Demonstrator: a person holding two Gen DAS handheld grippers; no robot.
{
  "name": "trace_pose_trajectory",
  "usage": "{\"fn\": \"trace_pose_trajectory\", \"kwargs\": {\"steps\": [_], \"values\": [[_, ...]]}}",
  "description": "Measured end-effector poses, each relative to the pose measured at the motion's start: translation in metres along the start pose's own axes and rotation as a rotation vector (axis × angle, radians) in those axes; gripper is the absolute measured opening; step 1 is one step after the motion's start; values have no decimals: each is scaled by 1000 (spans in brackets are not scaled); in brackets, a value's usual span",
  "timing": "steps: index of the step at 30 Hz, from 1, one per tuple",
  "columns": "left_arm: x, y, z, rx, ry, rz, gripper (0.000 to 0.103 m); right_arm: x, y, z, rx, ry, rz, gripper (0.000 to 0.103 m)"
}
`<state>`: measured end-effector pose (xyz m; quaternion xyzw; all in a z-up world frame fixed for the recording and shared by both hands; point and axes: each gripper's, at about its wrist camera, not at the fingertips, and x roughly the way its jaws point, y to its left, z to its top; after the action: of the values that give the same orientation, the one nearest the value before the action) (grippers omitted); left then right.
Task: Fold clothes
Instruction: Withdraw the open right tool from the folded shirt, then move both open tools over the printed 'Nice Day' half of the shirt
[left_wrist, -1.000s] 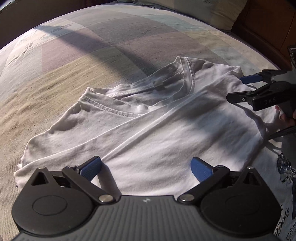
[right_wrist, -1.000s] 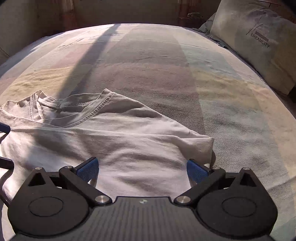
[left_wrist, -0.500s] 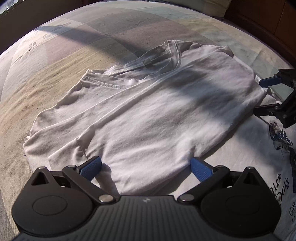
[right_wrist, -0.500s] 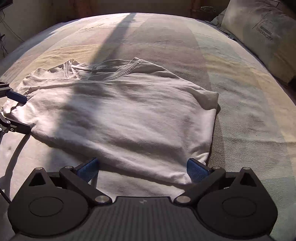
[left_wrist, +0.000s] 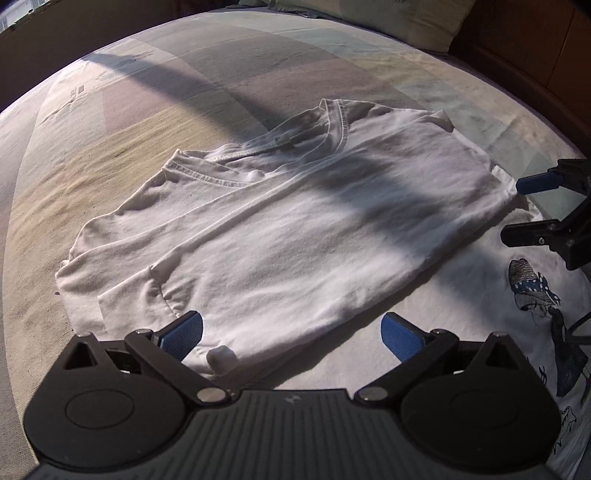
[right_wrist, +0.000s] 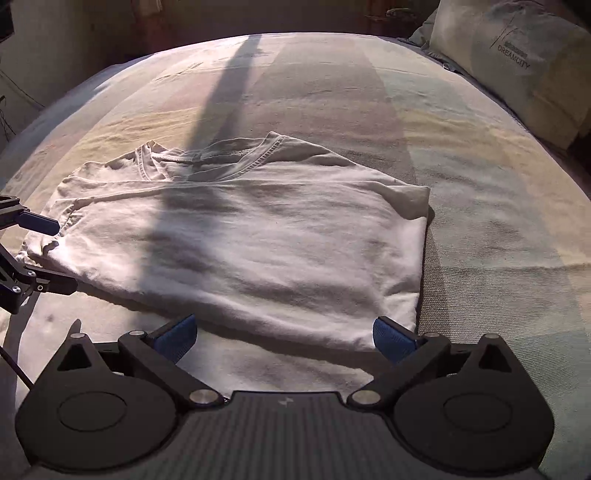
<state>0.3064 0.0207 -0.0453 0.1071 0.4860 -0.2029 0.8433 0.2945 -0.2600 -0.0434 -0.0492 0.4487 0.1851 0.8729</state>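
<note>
Both claws have drawn back from the shirt (left_wrist: 280, 236), which now lies folded flat on the bed (right_wrist: 480, 206) just ahead of them; left claw (left_wrist: 291, 332) and right claw (right_wrist: 282, 334) stand apart, empty. Soft and limp, it wants pinching at the near hem; open bed lies beyond and right.

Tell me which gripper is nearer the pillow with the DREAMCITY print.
Right. The right gripper sits at the white T-shirt's pillow-side edge; the left gripper is at the opposite edge, farther from the pillow.
</note>
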Motion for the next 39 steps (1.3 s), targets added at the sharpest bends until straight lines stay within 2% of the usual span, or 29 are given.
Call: {"fn": "trace_pose_trajectory", "kwargs": {"steps": [5, 10, 14, 16, 18, 20, 25, 28, 31, 34, 37, 39], "values": [[-26, -27, -45, 91, 57, -60, 102, -25, 20, -39, -101, 86, 51, 103], [-43, -53, -111, 184, 189, -106, 102, -46, 36, -86, -212, 191, 68, 103], [-66, -67, -155, 242, 233, -99, 102, -63, 49, -125, -300, 274, 83, 103], [-72, -65, -163, 218, 262, -100, 102, -71, 55, -142, -339, 316, 89, 103], [-76, -64, -165, 211, 285, -93, 102, -75, 55, -145, -335, 358, 84, 103], [-78, -62, -161, 200, 275, -84, 102, -78, 55, -147, -332, 393, 82, 103], [-71, -65, -133, 187, 173, -84, 102, -77, 71, -119, -351, 295, 134, 103], [-62, -75, -130, 222, 139, -117, 102, -68, 91, -118, -430, 263, 205, 103], [-56, -86, -142, 245, 147, -160, 102, -59, 111, -123, -519, 238, 269, 103], [-66, -91, -163, 292, 158, -166, 102, -68, 123, -141, -607, 187, 256, 103], [-78, -92, -177, 361, 211, -168, 102, -77, 123, -153, -672, 219, 253, 103], [-82, -89, -175, 368, 235, -179, 102, -83, 125, -154, -698, 209, 261, 103]]}}
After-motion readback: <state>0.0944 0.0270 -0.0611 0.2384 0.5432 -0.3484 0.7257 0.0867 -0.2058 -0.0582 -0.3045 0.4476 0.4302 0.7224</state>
